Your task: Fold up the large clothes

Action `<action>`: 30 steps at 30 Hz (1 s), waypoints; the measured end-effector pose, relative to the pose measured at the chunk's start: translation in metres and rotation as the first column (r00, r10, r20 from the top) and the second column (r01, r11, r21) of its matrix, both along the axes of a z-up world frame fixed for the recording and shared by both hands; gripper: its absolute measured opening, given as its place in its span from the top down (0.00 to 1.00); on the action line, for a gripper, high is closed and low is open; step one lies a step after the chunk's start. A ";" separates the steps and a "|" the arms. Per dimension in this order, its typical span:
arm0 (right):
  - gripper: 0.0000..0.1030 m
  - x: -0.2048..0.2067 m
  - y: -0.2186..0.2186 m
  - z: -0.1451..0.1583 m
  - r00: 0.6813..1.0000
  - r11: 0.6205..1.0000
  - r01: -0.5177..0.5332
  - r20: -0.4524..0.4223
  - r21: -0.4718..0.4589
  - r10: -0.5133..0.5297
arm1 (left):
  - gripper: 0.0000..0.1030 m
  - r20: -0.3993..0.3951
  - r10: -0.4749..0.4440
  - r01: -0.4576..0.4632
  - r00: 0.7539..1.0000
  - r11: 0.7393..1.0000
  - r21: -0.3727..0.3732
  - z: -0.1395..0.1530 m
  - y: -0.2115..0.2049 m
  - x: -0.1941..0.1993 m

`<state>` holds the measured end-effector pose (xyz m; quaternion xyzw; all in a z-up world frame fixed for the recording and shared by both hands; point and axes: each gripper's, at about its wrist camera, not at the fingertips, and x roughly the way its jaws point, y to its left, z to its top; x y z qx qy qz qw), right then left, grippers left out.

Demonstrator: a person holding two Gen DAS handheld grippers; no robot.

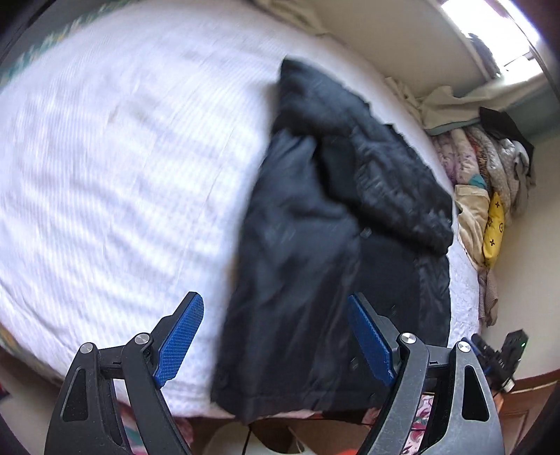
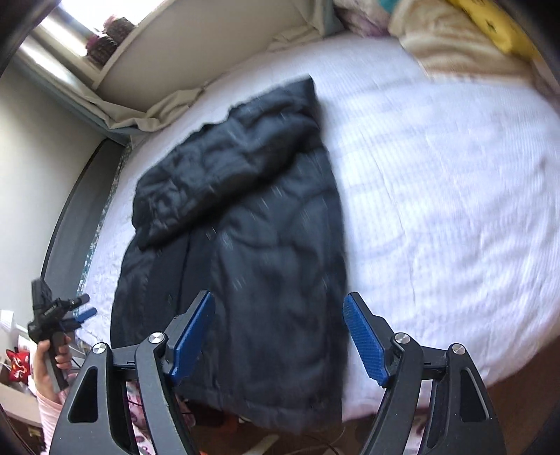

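A dark navy padded jacket lies partly folded on a bed with a white textured cover, its hem hanging over the near edge. A sleeve or flap is folded across its upper part. My left gripper hovers open above the jacket's lower left side, with nothing between its blue pads. My right gripper hovers open over the jacket's lower part, also holding nothing. In the right wrist view the left gripper shows at the far left, held by a hand. The right gripper shows at the left wrist view's lower right.
A heap of blankets and clothes with a yellow item lies at one end of the bed. A window sill with plants runs along the far wall. Wooden floor lies by the near edge.
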<state>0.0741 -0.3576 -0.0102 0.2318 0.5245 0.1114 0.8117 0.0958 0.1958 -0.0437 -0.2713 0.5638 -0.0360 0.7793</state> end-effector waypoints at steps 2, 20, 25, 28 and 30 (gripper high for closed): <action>0.28 -0.010 -0.004 -0.013 0.999 1.000 0.018 -0.028 0.016 -0.017 | 0.17 -0.031 0.009 -0.010 0.999 0.999 -0.034 -0.016 0.001 -0.007; 0.27 -0.027 -0.006 -0.085 0.983 0.977 -0.002 -0.177 0.212 0.040 | 0.17 -0.056 -0.082 0.062 0.995 0.956 -0.287 -0.065 -0.009 -0.023; 0.27 -0.029 0.000 -0.086 0.984 0.975 -0.035 -0.163 0.220 0.072 | 0.20 -0.053 -0.089 0.069 0.995 0.951 -0.301 -0.068 -0.010 -0.026; 0.39 -0.028 -0.001 -0.090 0.981 0.962 -0.025 -0.180 0.271 0.076 | 0.22 -0.045 -0.100 0.084 0.994 0.958 -0.273 -0.067 -0.014 -0.026; 0.46 -0.026 0.001 -0.095 0.977 0.952 -0.015 -0.198 0.306 0.079 | 0.28 -0.042 -0.088 0.074 0.995 0.962 -0.261 -0.068 -0.012 -0.027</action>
